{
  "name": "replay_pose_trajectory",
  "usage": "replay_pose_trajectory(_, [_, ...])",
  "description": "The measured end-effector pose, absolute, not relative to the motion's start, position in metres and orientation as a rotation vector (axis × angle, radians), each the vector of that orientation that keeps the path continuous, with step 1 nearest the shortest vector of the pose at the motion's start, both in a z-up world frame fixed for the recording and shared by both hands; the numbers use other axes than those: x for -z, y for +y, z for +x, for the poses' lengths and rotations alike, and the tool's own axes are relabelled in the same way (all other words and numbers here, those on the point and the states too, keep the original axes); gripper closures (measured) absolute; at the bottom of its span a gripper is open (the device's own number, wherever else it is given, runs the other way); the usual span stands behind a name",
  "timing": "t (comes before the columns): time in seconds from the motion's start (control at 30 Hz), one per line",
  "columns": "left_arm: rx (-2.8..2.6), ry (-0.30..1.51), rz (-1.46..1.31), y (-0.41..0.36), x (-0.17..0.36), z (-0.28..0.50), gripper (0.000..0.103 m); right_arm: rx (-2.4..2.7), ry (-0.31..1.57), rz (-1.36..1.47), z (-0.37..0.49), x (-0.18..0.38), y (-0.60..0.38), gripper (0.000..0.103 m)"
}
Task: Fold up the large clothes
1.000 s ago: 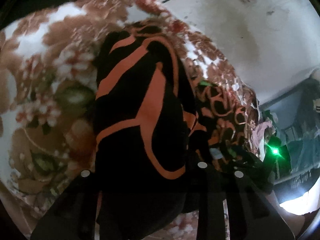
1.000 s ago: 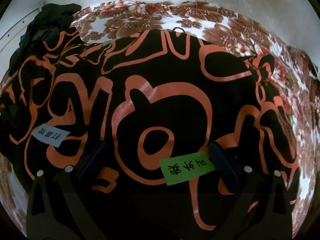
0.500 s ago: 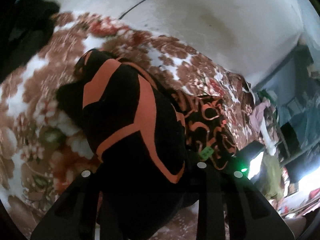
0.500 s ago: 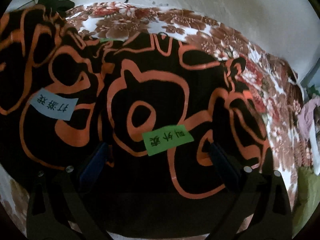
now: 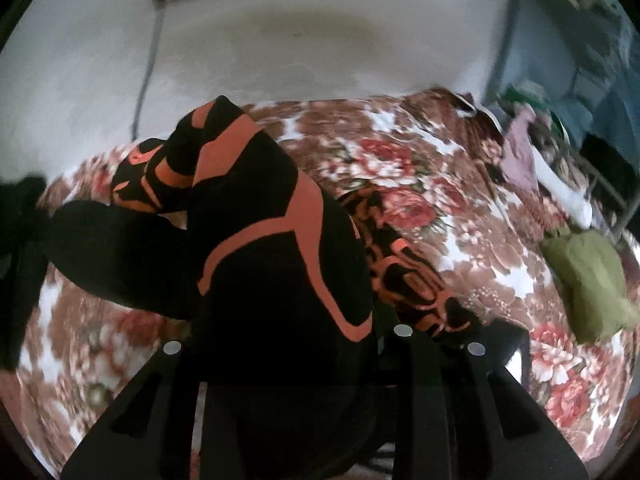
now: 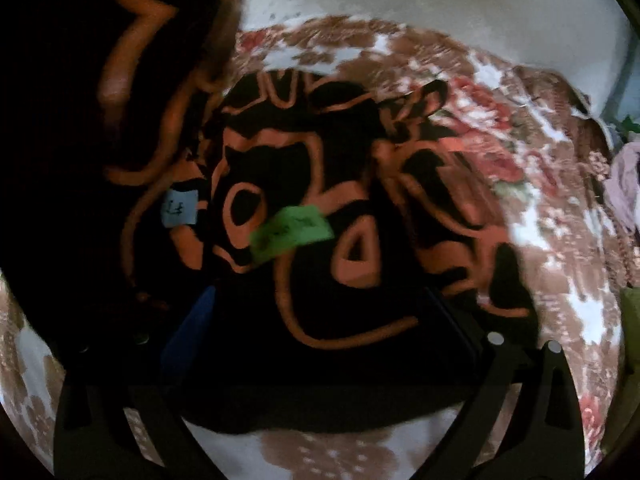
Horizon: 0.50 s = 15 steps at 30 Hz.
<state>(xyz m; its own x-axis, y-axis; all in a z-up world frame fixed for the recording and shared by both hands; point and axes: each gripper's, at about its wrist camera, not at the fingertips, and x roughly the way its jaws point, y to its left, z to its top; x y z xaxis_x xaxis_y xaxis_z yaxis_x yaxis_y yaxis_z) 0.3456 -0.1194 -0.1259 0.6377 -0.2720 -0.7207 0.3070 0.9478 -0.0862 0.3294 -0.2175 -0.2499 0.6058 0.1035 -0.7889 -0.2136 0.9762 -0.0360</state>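
I am mid-fold: my left hand-held gripper (image 5: 288, 364) is clamped on the black-and-orange garment (image 5: 276, 248), lifted above the bed (image 5: 460, 248); my right hand-held gripper (image 6: 320, 344) grips its edge; next, lay it flat.

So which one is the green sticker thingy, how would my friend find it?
Find the flowery brown and white blanket that covers the bed. On it lies the black garment with orange squiggles. Two paper labels sit on that cloth: the green label is in the middle, tilted, bigger than the pale blue label to its left.
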Motion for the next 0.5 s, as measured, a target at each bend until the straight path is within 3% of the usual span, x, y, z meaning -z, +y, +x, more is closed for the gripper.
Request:
replay_pose_trajectory(0.27, [0.46, 0.89, 0.254, -0.218, 0.144, 0.376, 0.075, -0.165, 0.91, -0.141, 0.29, 0.261, -0.267, 0.005])
replay_pose_trajectory(0.5, [0.543, 1.001, 0.455, -0.291, 0.21, 0.376, 0.074, 0.001, 0.925, -0.027, 0.265, 0.261, -0.346, 0.005])
